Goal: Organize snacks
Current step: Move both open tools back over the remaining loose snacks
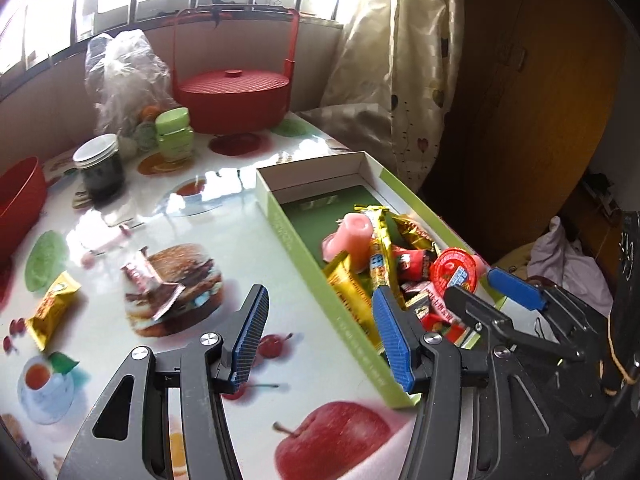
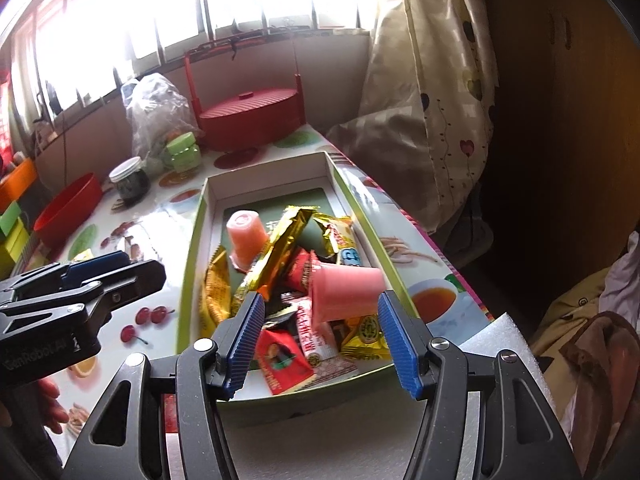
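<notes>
While the left tool hangs with jaws apart and nothing between them over the bench, two wrapped snacks lie loose at left; further right, the green box holds the piled snacks, and the right tool gapes empty above them.

Red lidded basket, green jar, dark jar, curtain behind.

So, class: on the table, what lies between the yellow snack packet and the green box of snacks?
In the left wrist view, a brown-and-silver wrapped snack lies between the yellow packet and the green box, on the burger print; otherwise bare tablecloth.
</notes>
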`<state>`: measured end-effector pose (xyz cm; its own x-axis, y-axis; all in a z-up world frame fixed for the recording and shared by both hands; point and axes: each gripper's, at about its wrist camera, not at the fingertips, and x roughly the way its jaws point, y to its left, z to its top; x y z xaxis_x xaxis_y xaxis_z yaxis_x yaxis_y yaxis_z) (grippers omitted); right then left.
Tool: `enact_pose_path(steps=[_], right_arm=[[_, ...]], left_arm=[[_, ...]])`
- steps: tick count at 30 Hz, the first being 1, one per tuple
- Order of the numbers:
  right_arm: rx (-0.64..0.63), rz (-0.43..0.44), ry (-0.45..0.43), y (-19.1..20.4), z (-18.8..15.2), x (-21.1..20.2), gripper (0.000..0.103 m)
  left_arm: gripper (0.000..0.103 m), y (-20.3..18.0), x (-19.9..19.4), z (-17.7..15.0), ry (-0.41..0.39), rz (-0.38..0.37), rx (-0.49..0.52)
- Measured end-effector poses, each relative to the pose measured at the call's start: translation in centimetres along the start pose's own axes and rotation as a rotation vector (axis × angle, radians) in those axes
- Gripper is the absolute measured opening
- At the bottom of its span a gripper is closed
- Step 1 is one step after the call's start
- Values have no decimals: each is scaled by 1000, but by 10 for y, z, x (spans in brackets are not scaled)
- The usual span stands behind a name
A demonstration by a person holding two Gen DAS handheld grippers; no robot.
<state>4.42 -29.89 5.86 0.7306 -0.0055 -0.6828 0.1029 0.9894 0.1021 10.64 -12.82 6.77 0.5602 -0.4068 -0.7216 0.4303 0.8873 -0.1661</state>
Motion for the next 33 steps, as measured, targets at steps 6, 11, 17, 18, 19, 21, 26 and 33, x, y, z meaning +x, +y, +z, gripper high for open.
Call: enact_pose_path(steps=[6, 11, 17, 18, 19, 21, 26, 33], right_arm=[[-21, 13, -15, 12, 2, -6, 60], [-30, 38, -27, 20, 5, -10, 60], [-70, 90, -39, 35, 7, -14, 60], [-75, 99, -43, 38, 7, -14, 60], [-81, 108, -45, 41, 8, -14, 60], [-98, 126, -45, 49, 10, -14, 60], [-147, 165, -39, 71, 13, -10, 60], [-206, 202, -13, 98, 15, 3, 60]], left_arm=[[55, 11, -15, -5, -24, 26, -2], [55, 18, -26, -10, -44, 57, 0], [55, 28, -38, -15, -65, 88, -10], [55, 31, -41, -16, -71, 94, -8], [55, 33, -43, -17, -73, 102, -9], [55, 38, -47, -19, -81, 117, -8], [55, 55, -53, -23, -84, 140, -32], [55, 84, -55, -29, -79, 160, -78]])
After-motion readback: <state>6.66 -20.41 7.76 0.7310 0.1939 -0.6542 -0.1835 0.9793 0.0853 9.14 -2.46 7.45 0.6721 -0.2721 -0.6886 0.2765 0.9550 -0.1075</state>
